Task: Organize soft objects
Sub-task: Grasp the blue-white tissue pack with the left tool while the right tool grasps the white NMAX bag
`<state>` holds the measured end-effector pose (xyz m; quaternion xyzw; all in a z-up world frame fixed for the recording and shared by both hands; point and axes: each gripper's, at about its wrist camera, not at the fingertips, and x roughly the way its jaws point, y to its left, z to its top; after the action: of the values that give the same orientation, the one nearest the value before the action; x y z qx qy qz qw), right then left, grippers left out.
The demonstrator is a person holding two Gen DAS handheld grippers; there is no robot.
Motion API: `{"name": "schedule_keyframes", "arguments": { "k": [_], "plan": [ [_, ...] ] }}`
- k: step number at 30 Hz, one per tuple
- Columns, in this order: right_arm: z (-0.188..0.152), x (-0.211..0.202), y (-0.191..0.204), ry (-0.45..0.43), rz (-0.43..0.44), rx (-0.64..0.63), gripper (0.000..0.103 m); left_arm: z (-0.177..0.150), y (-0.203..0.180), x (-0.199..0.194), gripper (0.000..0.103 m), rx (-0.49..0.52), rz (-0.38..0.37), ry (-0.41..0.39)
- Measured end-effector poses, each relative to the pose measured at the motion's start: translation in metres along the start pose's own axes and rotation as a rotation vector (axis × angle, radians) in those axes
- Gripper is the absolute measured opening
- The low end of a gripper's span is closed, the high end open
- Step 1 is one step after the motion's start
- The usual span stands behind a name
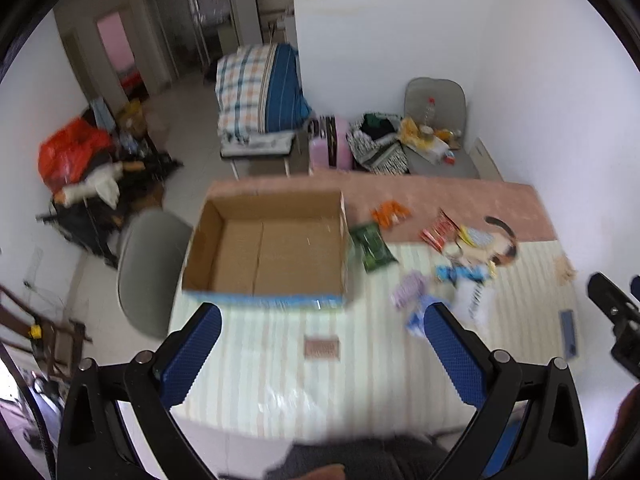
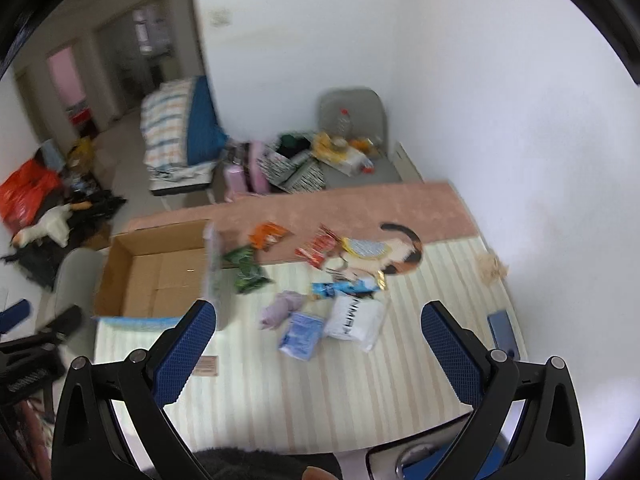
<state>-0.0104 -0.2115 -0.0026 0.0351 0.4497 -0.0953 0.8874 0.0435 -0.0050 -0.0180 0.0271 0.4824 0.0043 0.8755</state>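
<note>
Both views are motion-blurred, so print on the packets cannot be read. The left gripper [image 1: 322,320] hangs above the near part of the desk [image 1: 360,380], its jaws spread wide with nothing between them; its blue pads frame the cardboard box [image 1: 268,248], which stands open at the desk's left end. The box floor shows bare cardboard; its near wall is partly hidden behind the left pad. The right gripper [image 2: 318,316] is likewise spread and holds nothing.

The soft things lie in a loose scatter to the right of the box. A green packet [image 2: 246,266] lies just beside the box wall, an orange packet [image 2: 267,234] beyond it, and a red packet [image 2: 316,249] further right. Nearer the right gripper lie a lilac bundle [image 2: 280,308], a light blue pouch [image 2: 301,334] and a white pouch [image 2: 356,322], the last two touching. A blue packet [image 2: 344,287] sits behind them, overlapping other wrappers too smeared to separate. A dark phone [image 2: 503,330] lies at the desk's right edge, half hidden by the right pad. A cat picture [image 2: 404,254] on the cover is partly covered by packets.
</note>
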Motion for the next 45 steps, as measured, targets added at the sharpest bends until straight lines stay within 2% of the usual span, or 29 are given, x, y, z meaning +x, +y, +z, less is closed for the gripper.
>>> {"name": "schedule_keyframes", "arguments": {
  "k": [4,8,11,13,15,19,21,24,27,31,33,35,42,45],
  "plan": [
    [0.015,0.098,-0.030,0.136,-0.033,0.049,0.103,0.026,-0.025,0.066,0.103,0.087,0.023,0.056],
    [0.003,0.226,-0.054,0.347,-0.080,0.060,0.103,0.026,-0.056,0.160,0.103,0.149,-0.035,0.264],
    [-0.018,0.316,-0.073,0.513,-0.077,0.107,0.103,0.012,-0.084,0.218,0.103,0.189,-0.050,0.373],
    [-0.031,0.366,-0.084,0.589,-0.087,0.132,0.103,-0.002,-0.103,0.255,0.103,0.218,-0.062,0.449],
    [-0.043,0.398,-0.092,0.631,-0.092,0.149,0.103,-0.011,-0.118,0.280,0.103,0.232,-0.067,0.506],
    [-0.065,0.453,-0.103,0.745,-0.019,0.227,0.100,-0.029,-0.143,0.321,0.102,0.227,-0.118,0.601],
    [-0.075,0.465,-0.110,0.754,-0.006,0.222,0.099,-0.037,-0.157,0.335,0.102,0.236,-0.141,0.637],
    [-0.087,0.459,-0.129,0.764,0.050,0.226,0.092,-0.048,-0.175,0.345,0.101,0.260,-0.192,0.680],
    [-0.107,0.453,-0.151,0.806,0.066,0.213,0.092,-0.060,-0.198,0.355,0.101,0.304,-0.242,0.722],
    [-0.129,0.445,-0.172,0.812,0.075,0.239,0.094,-0.077,-0.225,0.381,0.101,0.346,-0.248,0.784],
    [-0.138,0.447,-0.180,0.817,0.081,0.261,0.098,-0.085,-0.234,0.393,0.093,0.363,-0.241,0.813],
    [-0.149,0.454,-0.187,0.822,0.079,0.273,0.103,-0.092,-0.238,0.403,0.065,0.372,-0.217,0.825],
    [-0.154,0.466,-0.178,0.825,0.055,0.259,0.102,-0.095,-0.239,0.405,0.046,0.334,-0.184,0.795],
    [-0.162,0.459,-0.180,0.796,0.056,0.254,0.087,-0.094,-0.232,0.389,0.041,0.323,-0.182,0.779]
  ]
}}
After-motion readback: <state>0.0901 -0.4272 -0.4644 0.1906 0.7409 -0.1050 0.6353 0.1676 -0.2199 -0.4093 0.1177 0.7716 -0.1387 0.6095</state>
